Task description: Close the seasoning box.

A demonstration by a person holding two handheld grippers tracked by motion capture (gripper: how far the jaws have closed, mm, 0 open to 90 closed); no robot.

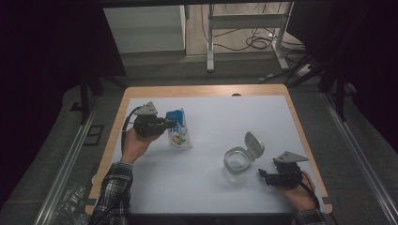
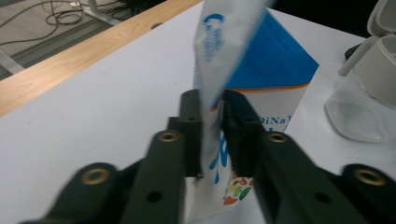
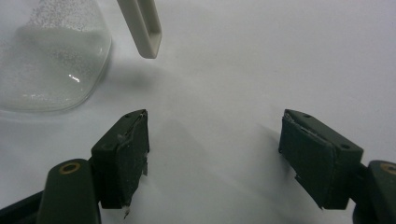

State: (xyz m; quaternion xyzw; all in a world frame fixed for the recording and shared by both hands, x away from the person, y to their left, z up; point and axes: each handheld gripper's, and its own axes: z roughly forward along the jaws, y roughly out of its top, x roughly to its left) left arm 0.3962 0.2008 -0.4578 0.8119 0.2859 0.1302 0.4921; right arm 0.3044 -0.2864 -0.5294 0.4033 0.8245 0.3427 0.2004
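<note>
Bench (image 1: 206, 187): a pale sheet covered the wooden top, and its near edge ran out of the high view at the bottom.
Pouch (image 1: 179, 130): a blue and white packet stood at the left of the bench. In the left gripper view (image 2: 261, 70) its top was blurred and cut off by the frame, and the print was only partly readable.
Jar (image 1: 236, 163): a clear container sat right of centre with its flip lid (image 1: 254, 145) swung up. The right gripper view caught just one glassy corner (image 3: 51, 60). What the pale grainy stuff inside was could not be made out.
Left gripper (image 1: 162, 125): its fingers (image 2: 191, 135) were nearly together and pinched the pouch by its thin edge. The part of the packet between the pads was hidden by the fingers themselves.
Right gripper (image 1: 264, 174): it lay low beside the jar, just right of it. Its fingers (image 3: 126, 154) stood wide apart and gripped nothing, with bare sheet between them. The right-hand one was cut off at the frame edge.
</note>
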